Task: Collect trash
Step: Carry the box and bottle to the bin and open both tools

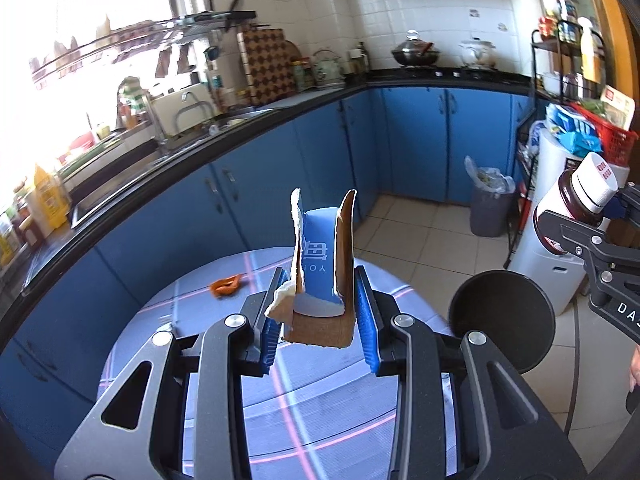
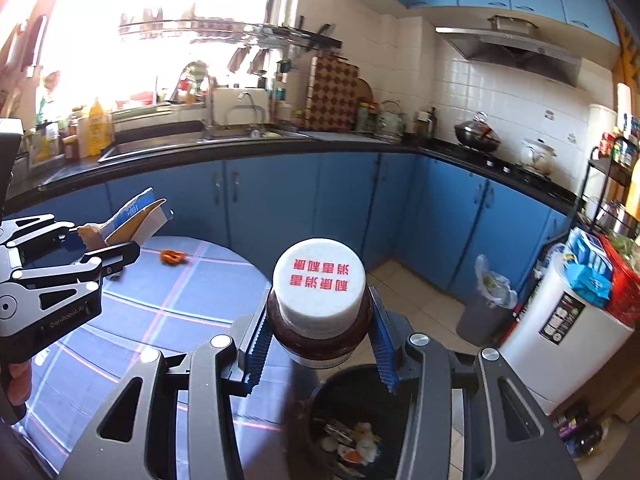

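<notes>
Right tongs (image 2: 320,332) are clamped on a brown plastic bottle with a white cap (image 2: 320,300), blue pads pressing both sides of its body. Bottle hangs right over a small black round bin (image 2: 320,400) beside the table; that bin already holds scraps, white and orange bits, can't identify them. Left tongs (image 1: 320,312) grip a torn blue-and-brown cardboard carton piece (image 1: 320,264), upright between the pads, above the round table with the blue plaid cloth (image 1: 200,300).

Progress, my read: two items picked and not yet binned. Bottle looks ready to drop; carton needs to travel over to the bin. One orange peel scrap (image 1: 226,285) is left on the cloth, well apart from both tongs.

Second container: grey floor bin with a plastic liner (image 1: 490,212) by the cabinets, has some rubbish inside, contents unclear.
</notes>
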